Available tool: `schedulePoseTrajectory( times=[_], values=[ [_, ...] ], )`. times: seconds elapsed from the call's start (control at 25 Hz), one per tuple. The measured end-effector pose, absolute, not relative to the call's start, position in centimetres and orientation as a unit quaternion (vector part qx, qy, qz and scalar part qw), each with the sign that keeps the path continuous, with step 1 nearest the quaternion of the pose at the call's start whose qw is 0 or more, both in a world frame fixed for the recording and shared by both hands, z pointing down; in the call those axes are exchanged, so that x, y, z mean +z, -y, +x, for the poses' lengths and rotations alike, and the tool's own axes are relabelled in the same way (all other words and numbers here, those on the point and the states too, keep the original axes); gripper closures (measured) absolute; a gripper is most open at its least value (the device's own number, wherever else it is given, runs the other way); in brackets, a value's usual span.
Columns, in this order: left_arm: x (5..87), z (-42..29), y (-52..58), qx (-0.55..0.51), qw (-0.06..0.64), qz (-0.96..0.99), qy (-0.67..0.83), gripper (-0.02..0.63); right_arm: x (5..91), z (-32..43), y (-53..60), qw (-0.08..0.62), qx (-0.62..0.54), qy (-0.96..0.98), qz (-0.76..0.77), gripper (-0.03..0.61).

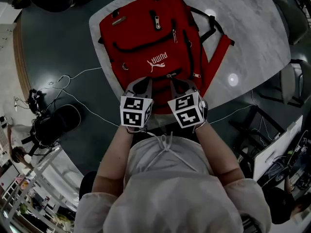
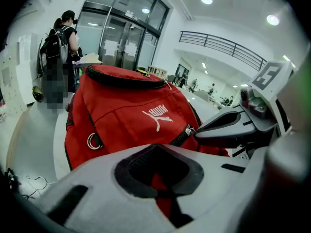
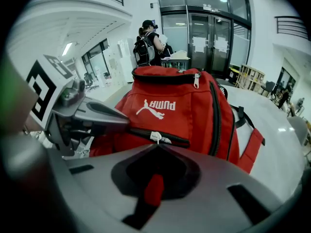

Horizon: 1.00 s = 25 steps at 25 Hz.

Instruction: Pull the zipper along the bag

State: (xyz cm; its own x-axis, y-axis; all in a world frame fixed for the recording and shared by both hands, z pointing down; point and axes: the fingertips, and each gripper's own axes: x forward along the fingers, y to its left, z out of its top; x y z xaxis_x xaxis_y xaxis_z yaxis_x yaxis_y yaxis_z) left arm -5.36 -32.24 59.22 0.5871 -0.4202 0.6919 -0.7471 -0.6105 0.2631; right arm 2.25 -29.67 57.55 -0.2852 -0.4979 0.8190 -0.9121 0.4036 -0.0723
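A red backpack [image 1: 153,42] with a white logo lies flat on the pale table [image 1: 252,28]; both grippers are at its near edge. My left gripper [image 1: 141,85] is shut, with red bag fabric showing between its jaws in the left gripper view [image 2: 158,149]. My right gripper [image 1: 179,83] is shut too, its tip at the small white zipper pull [image 3: 155,137] of the black front-pocket zipper [image 3: 170,139], below the logo. From the left gripper view, the right gripper's dark fingers [image 2: 221,123] touch that pull [image 2: 189,129]. How much of the pull is pinched is hidden.
Chairs [image 1: 296,81] stand to the table's right. White cables [image 1: 73,76] trail on the dark floor at left, near a black seat [image 1: 56,123]. A person with a backpack [image 3: 148,42] stands by glass doors beyond the bag. Red shoulder straps [image 1: 218,57] hang off to the right.
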Motion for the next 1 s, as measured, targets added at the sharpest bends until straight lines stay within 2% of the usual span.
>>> schedulePoseTrajectory(
  times=[0.48,1.0],
  values=[
    [59.3,-5.4,32.3,0.3,0.257,0.821,0.413,0.594,58.0,5.7,30.3,0.371,0.264,0.774,0.439,0.552],
    [59.5,-5.6,32.5,0.269,0.269,0.792,0.478,0.594,59.4,7.9,31.0,0.362,0.293,0.784,0.411,0.552]
  ],
)
